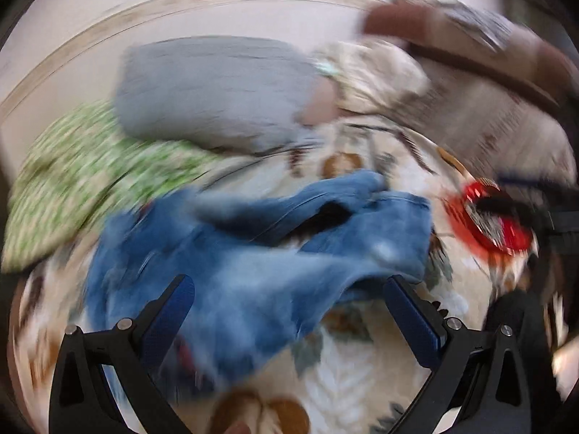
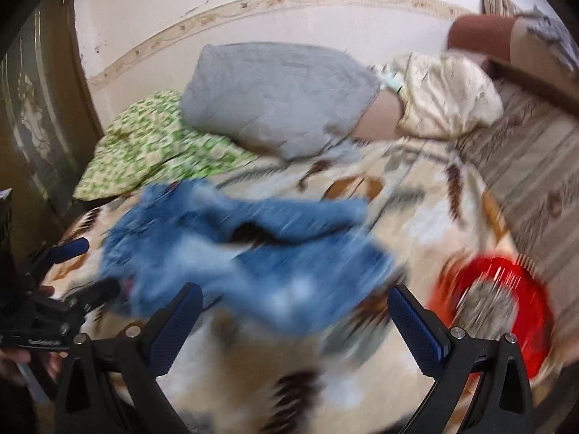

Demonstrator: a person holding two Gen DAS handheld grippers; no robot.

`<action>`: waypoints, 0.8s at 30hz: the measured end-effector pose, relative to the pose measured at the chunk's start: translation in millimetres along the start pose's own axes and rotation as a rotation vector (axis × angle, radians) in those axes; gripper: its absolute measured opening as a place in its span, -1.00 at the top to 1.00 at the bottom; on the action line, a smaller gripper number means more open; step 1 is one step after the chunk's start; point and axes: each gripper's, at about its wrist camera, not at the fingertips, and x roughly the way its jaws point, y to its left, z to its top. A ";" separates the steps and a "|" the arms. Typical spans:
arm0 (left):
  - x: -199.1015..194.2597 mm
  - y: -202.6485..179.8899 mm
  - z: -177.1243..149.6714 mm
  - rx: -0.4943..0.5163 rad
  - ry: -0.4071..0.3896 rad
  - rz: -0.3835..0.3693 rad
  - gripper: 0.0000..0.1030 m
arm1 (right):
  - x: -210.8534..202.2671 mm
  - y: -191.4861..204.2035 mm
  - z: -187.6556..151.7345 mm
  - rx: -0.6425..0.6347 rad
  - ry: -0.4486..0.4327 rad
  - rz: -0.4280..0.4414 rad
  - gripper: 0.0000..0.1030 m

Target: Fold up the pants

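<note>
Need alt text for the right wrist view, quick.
Blurred by motion: crumpled blue jeans lie on a leaf-patterned blanket, just beyond the open, empty right gripper. A red bowl sits at right, grey and green pillows behind, and the left gripper at the left edge.

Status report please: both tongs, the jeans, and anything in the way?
Left tongs open, right tongs open, both empty. Jeans crumpled on blanket, unfolded. Red dish close at right.
</note>
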 end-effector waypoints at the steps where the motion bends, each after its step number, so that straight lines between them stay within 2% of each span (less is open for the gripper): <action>1: 13.0 -2.2 9.6 0.059 0.002 0.003 -1.00 | 10.0 -12.6 12.4 -0.014 0.005 0.004 -1.00; 4: 52.0 -12.3 31.8 0.213 0.021 0.026 -1.00 | 53.5 -53.3 44.6 0.021 0.091 0.051 -0.99; 6: 76.5 -17.7 43.4 0.278 0.044 0.028 -1.00 | 93.9 -83.8 61.6 0.071 0.170 0.078 -0.89; 7: 92.7 -20.4 49.3 0.303 0.059 0.026 -1.00 | 109.3 -94.4 65.9 0.091 0.200 0.089 -0.77; 10: 123.7 -21.6 59.4 0.322 0.094 0.041 -1.00 | 163.4 -121.5 76.5 0.150 0.311 0.130 -0.71; 14: 154.0 -20.6 63.4 0.365 0.111 0.076 -1.00 | 223.3 -136.9 87.1 0.227 0.394 0.205 -0.71; 16: 164.1 -21.1 62.0 0.411 0.118 0.111 -1.00 | 246.0 -137.4 90.8 0.240 0.423 0.212 -0.71; 18: 168.9 -21.0 59.0 0.445 0.120 0.119 -1.00 | 268.9 -133.1 90.9 0.238 0.455 0.232 -0.41; 19: 172.6 -21.8 57.1 0.466 0.128 0.132 -0.98 | 277.7 -130.6 89.7 0.247 0.477 0.264 -0.05; 20: 176.0 -21.9 56.6 0.478 0.138 0.134 -0.72 | 287.2 -126.7 86.4 0.252 0.504 0.302 0.42; 21: 179.1 -21.8 56.0 0.485 0.156 0.128 -0.41 | 292.0 -123.9 84.1 0.247 0.517 0.303 0.51; 22: 182.5 -20.9 55.7 0.481 0.188 0.116 0.44 | 295.2 -117.9 81.9 0.225 0.520 0.305 0.58; 23: 185.9 -19.2 56.1 0.462 0.233 0.097 0.68 | 294.9 -113.9 82.0 0.205 0.509 0.323 0.63; 24: 186.1 -18.0 57.6 0.441 0.247 0.101 0.68 | 291.0 -112.5 82.7 0.197 0.495 0.343 0.64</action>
